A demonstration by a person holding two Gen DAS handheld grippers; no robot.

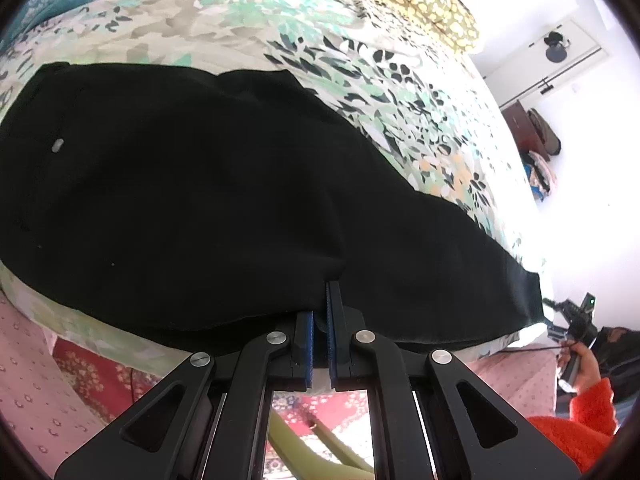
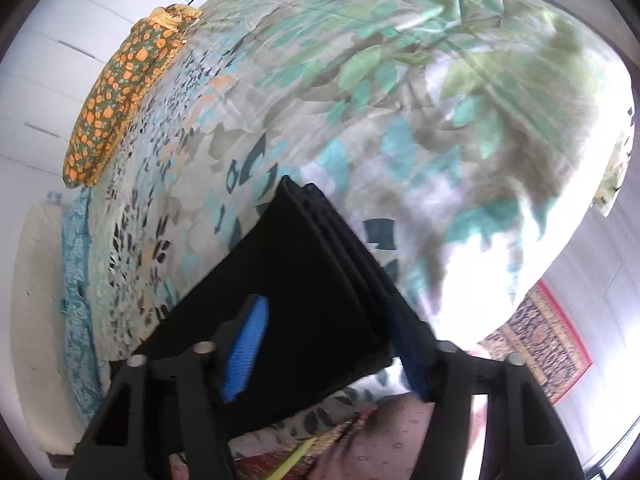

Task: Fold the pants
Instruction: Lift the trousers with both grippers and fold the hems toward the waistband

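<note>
Black pants (image 1: 192, 184) lie spread on a floral bedspread (image 1: 248, 28), waist at the left, legs running right to the hems. My left gripper (image 1: 320, 300) is shut on the pants' near edge at the crotch, the blue pads pinching the cloth. In the right wrist view the stacked leg hems (image 2: 320, 280) lie between the fingers of my right gripper (image 2: 332, 328), which is open, one blue pad (image 2: 246, 348) over the cloth and the other at the hem's right edge. The right gripper also shows in the left wrist view (image 1: 576, 320), by the hems.
An orange-patterned pillow (image 2: 116, 92) lies at the far side of the bed. A pink dotted sheet (image 1: 36, 380) hangs below the bed's near edge. A red patterned rug (image 2: 536, 344) covers the floor. A person's orange sleeve (image 1: 580, 424) is at the lower right.
</note>
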